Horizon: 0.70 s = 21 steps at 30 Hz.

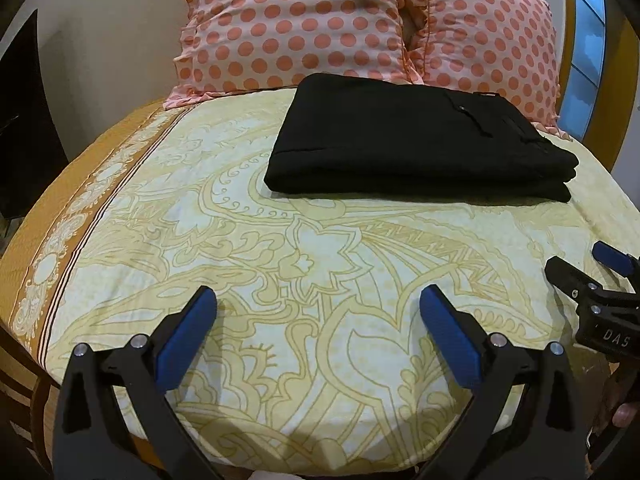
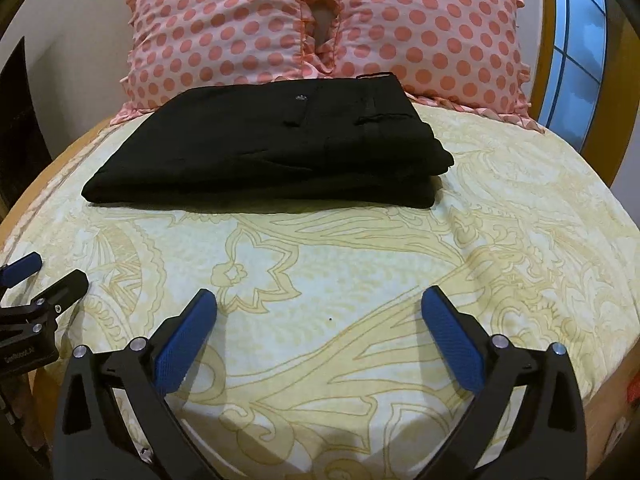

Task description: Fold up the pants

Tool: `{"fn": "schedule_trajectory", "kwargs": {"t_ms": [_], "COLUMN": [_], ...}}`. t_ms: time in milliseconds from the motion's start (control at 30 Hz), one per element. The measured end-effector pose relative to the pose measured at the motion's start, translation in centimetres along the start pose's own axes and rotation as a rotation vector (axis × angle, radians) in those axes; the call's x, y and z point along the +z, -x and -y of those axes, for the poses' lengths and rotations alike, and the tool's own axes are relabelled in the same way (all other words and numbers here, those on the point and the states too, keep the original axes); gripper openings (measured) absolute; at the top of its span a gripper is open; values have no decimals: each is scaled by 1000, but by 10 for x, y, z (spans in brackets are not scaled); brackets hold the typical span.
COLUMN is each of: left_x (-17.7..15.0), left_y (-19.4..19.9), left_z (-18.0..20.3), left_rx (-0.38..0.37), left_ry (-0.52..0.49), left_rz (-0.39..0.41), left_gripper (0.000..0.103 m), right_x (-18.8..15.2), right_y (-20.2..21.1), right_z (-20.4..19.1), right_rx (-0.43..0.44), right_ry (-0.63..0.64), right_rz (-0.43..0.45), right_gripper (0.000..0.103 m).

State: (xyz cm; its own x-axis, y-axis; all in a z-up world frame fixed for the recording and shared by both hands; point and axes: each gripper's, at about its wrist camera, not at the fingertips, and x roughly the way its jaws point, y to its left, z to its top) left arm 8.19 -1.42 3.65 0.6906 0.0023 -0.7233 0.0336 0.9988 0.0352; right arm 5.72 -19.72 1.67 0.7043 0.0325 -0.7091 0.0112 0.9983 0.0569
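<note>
The black pants (image 1: 416, 136) are seen lying as a compact, layered rectangle on the patterned bedsheet (image 1: 280, 248), toward the head of the bed and just in front of the two polka-dot pillows (image 1: 288, 24), which the far edge appears to touch or nearly touch. The left gripper (image 1: 318, 300) is held over bare sheet near the foot of the bed, its jaws spread wide with nothing between them; the right gripper (image 2: 319, 300) is held likewise, jaws released and empty, well apart from the garment. Each tool is visible at the margin of the other's view. The fold is judged to be complete or nearly so, as stacked layers are visible along the near right corner. From this condition, several faults are possible. If the stack is re-gripped by a single layer, the upper fold may be peeled back and the bundle opened. If a pad (image 2: 186, 344) is dragged across the soft sheet, the sheet may be bunched and the stack shifted with it. Any pressing against the pillows may cause the far edge to be pushed up and the layers skewed.
</note>
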Motion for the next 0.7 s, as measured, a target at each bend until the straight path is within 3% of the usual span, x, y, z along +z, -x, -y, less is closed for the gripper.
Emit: {"fn": "schedule_trajectory", "kwargs": {"t_ms": [700], "left_x": [-3], "left_y": [2], "left_z": [0], "left_rx": [-1], "left_ry": [-4], "left_rz": [27], "left_gripper": [101], "right_x": [-1], "right_y": [1], "right_z": [1], "right_rx": [-1], "right_ry": [1], "right_rz": [22], "right_gripper": [102]}}
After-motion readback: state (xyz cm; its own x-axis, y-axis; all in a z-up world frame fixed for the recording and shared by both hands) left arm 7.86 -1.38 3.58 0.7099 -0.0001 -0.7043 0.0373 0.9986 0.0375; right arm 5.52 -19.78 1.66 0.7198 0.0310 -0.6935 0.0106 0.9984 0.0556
